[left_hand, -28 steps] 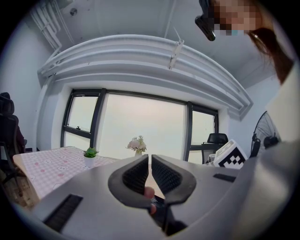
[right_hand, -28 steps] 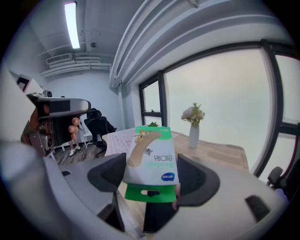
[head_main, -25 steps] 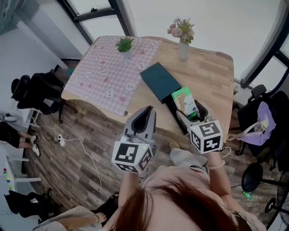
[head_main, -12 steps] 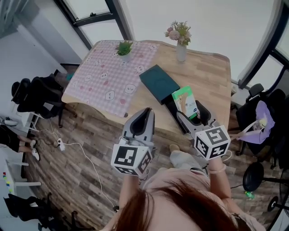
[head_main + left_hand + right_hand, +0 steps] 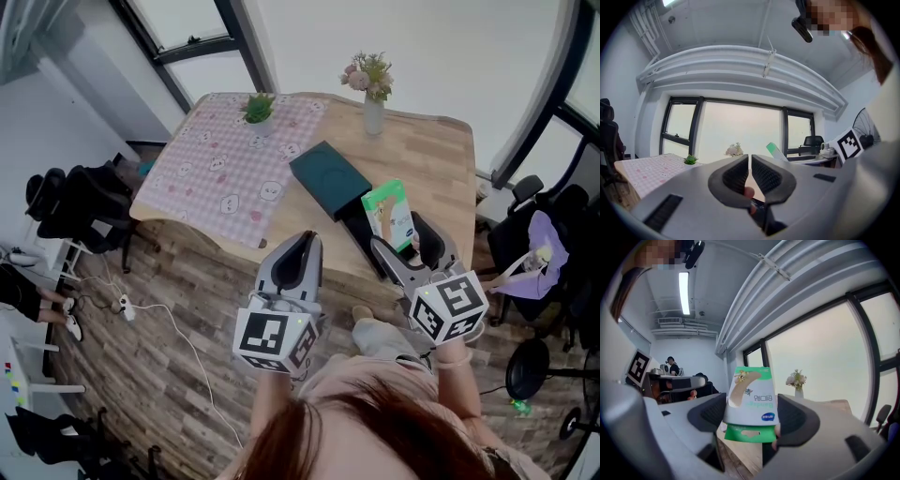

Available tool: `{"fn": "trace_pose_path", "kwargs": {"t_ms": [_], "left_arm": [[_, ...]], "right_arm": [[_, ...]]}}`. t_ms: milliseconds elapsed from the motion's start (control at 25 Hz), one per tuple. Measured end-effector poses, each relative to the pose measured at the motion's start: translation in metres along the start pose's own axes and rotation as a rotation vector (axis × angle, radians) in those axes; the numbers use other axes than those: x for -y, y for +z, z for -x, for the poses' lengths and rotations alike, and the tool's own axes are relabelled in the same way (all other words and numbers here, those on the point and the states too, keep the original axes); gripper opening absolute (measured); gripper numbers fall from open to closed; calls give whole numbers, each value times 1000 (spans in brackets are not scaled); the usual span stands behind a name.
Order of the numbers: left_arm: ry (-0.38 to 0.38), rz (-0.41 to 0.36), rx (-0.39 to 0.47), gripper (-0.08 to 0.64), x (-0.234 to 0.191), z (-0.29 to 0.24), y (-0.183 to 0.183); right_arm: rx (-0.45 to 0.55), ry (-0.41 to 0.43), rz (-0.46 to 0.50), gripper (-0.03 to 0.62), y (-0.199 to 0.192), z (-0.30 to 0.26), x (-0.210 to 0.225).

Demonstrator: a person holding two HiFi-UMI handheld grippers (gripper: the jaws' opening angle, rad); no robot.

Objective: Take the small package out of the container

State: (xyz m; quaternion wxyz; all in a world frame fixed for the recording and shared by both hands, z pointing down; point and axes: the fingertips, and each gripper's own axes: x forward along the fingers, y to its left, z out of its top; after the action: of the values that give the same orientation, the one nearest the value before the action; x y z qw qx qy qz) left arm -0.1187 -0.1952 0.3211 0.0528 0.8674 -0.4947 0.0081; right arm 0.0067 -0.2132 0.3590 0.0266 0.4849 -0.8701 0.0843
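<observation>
My right gripper (image 5: 401, 236) is shut on the small package (image 5: 387, 212), a white and green bandage pack. It holds the pack upright above the open black container (image 5: 359, 236) near the table's front edge. The right gripper view shows the pack (image 5: 751, 401) clamped between the two pads of that gripper (image 5: 751, 417). The container's dark teal lid (image 5: 330, 176) lies flat just behind it. My left gripper (image 5: 304, 247) hangs in front of the table's edge, left of the container. In its own view the left gripper (image 5: 750, 161) is shut, with nothing between its pads.
A vase of flowers (image 5: 372, 94) stands at the back of the wooden table (image 5: 431, 159). A small potted plant (image 5: 258, 108) sits on a pink checked cloth (image 5: 225, 159). Office chairs (image 5: 544, 253) stand at the right. Dark bags (image 5: 75, 202) and a white cable (image 5: 178, 319) lie at the left.
Both grippers have drawn back slightly toward the person, and the right one still holds the package. The left gripper stays shut.
</observation>
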Motion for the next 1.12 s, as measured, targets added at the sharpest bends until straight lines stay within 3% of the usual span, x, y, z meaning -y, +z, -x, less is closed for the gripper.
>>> {"fn": "trace_pose_path", "kwargs": {"t_ms": [1120], "left_arm": [[-21, -2, 21, 21, 19, 39, 0]], "right_arm": [[137, -23, 52, 341, 18, 49, -26]]}}
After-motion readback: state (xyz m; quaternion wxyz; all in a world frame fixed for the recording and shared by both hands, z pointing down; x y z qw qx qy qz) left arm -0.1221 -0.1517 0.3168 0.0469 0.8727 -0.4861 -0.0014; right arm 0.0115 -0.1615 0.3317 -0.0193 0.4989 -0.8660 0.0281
